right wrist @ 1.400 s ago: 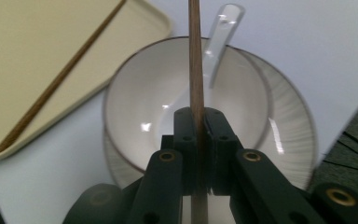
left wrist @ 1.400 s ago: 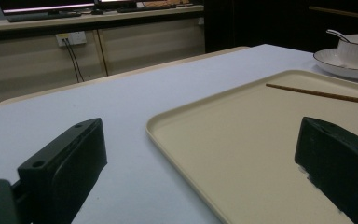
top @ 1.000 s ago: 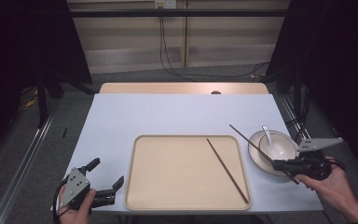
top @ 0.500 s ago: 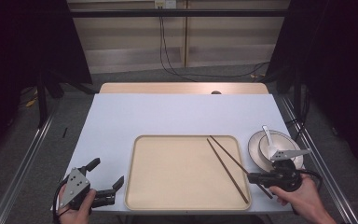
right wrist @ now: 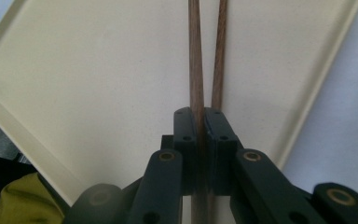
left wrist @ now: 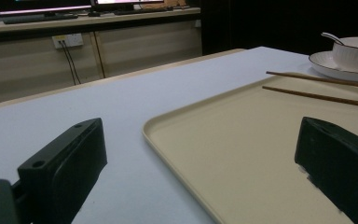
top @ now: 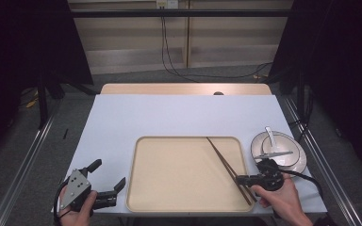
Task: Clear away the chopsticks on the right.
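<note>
– What moved since a moment ago?

– Both chopsticks now lie side by side on the tray, and the right gripper has slid left from the bowl to their near ends. The left gripper has stayed put.

– Any words or labels to read?

– No, none that I can make out.

– What is on the left?

– A hand holds the left gripper at the near left corner of the pale blue worktop, just beside the tray. Its fingers are wide apart and hold nothing. In the left gripper view one finger sits over the worktop and the other over the tray.

– And in the middle?

– The cream tray is bare but for the two brown chopsticks. They run slanted across its right side.

– And on the right?

– The right gripper's fingers are squeezed together on one chopstick. The other chopstick lies just beside it, outside the fingers. A white bowl with a spoon in it stands on a plate right of the tray.

– Is anything hard to see?

– The grey plate on the right gripper covers part of the bowl. The room around the worktop is very dark.
</note>
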Available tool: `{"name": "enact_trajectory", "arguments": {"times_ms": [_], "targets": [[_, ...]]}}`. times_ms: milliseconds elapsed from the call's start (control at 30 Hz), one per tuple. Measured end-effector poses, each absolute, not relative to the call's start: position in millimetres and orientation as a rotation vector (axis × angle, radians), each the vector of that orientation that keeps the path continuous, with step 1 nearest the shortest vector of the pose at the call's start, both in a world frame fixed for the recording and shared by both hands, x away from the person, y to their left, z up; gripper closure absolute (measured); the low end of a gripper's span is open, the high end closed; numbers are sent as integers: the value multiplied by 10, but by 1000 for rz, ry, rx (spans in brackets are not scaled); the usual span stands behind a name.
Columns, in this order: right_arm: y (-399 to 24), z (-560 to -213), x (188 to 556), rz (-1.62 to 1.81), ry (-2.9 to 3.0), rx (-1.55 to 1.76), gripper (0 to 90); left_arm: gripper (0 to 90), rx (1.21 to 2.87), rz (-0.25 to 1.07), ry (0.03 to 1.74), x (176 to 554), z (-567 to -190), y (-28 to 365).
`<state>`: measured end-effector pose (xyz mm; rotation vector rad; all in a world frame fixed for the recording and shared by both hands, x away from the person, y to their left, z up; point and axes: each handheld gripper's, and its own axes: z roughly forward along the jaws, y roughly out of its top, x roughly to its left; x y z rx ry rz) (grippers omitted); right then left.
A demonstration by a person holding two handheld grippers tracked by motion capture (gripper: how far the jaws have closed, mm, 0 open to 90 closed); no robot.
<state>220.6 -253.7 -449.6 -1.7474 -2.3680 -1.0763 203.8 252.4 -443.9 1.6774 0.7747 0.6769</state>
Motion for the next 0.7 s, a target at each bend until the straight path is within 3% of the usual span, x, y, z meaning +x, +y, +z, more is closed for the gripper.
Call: {"name": "enact_trajectory", "arguments": {"times_ms": [567, 700], "targets": [[-2336, -4663, 2240, -1043, -2290, -1850, 830, 20, 1674, 666, 775, 2042, -4445, 2523], [-2337, -4663, 2237, -1057, -2298, -1825, 789, 20, 1684, 669, 779, 2044, -4446, 2530]]}}
